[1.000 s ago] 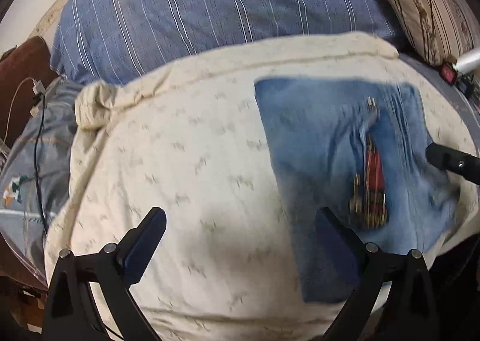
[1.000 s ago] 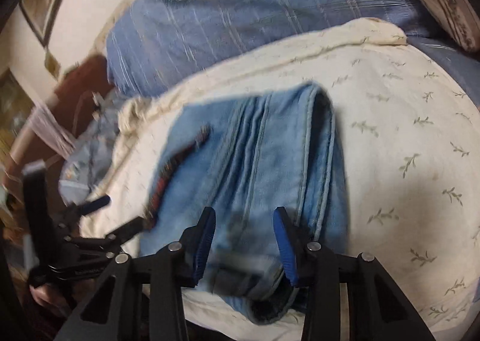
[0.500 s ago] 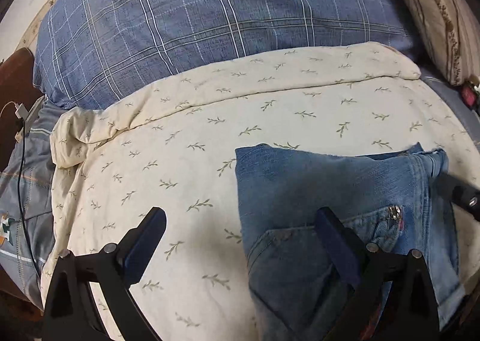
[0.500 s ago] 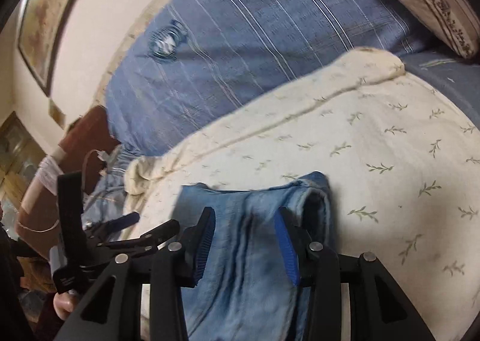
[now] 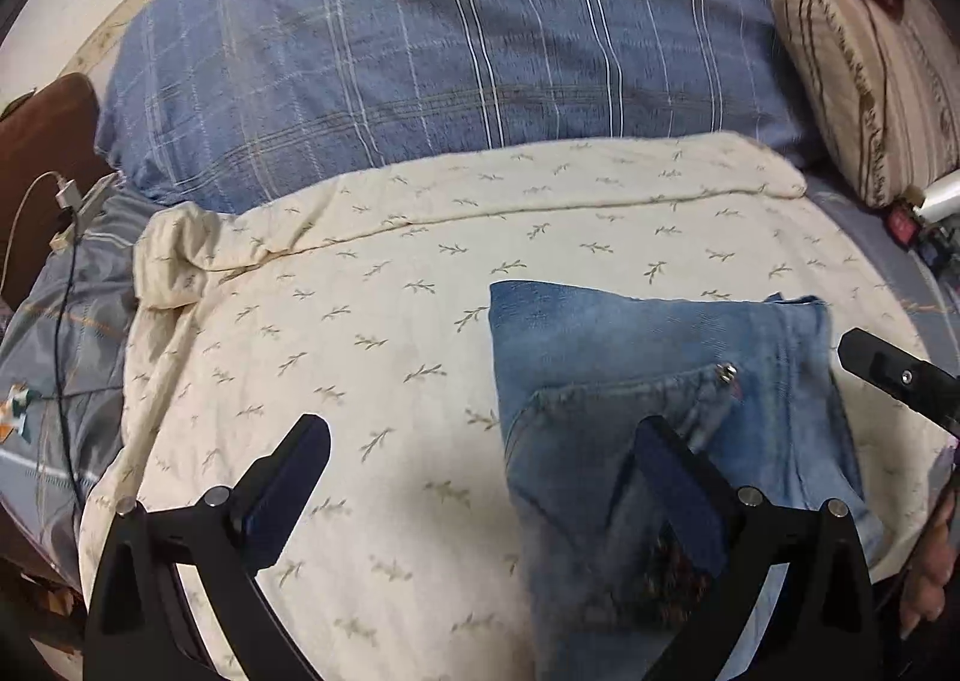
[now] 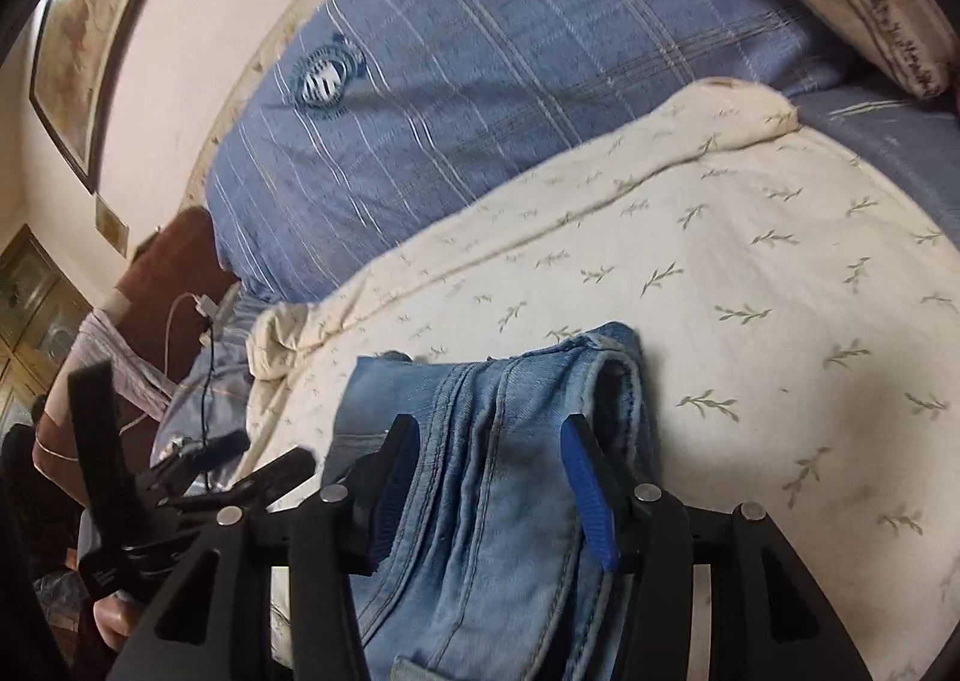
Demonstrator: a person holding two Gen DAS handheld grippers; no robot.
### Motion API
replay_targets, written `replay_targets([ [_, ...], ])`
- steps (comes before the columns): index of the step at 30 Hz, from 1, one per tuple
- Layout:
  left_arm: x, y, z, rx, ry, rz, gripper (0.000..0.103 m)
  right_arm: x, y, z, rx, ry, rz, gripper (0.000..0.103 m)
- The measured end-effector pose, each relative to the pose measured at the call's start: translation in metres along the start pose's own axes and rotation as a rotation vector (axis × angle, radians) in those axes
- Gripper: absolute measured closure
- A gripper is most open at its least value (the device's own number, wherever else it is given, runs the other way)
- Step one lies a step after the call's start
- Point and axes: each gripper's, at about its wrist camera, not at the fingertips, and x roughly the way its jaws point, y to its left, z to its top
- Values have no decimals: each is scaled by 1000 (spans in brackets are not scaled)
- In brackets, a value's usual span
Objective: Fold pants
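The blue jeans (image 5: 648, 381) lie folded into a thick rectangle on the cream leaf-print blanket (image 5: 336, 333). A back pocket faces up in the left wrist view. My left gripper (image 5: 480, 453) is wide open and empty; its right finger hangs over the pants' near left part. My right gripper (image 6: 489, 459) is open over the stacked seams of the jeans (image 6: 498, 441), holding nothing. The right gripper also shows in the left wrist view (image 5: 894, 375), by the pants' right edge. The left gripper shows in the right wrist view (image 6: 240, 465), at the pants' left.
A blue plaid pillow (image 5: 456, 57) lies behind the blanket. A striped beige pillow (image 5: 870, 87) is at the far right. A charger cable (image 5: 60, 261) runs down the left side over grey bedding. A framed picture (image 6: 78, 51) hangs on the wall.
The pants sat higher and farther away in the left wrist view a second ago and now lie close under both grippers. Both grippers stayed open.
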Motion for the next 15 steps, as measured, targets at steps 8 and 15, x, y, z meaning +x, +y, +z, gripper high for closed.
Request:
replay_targets([
  [8, -50, 9, -9, -10, -88, -10, 1, -41, 28, -17, -118, -107, 20, 48],
  [15, -73, 12, -16, -15, -125, -26, 1, -60, 32, -33, -108, -130, 50, 39],
])
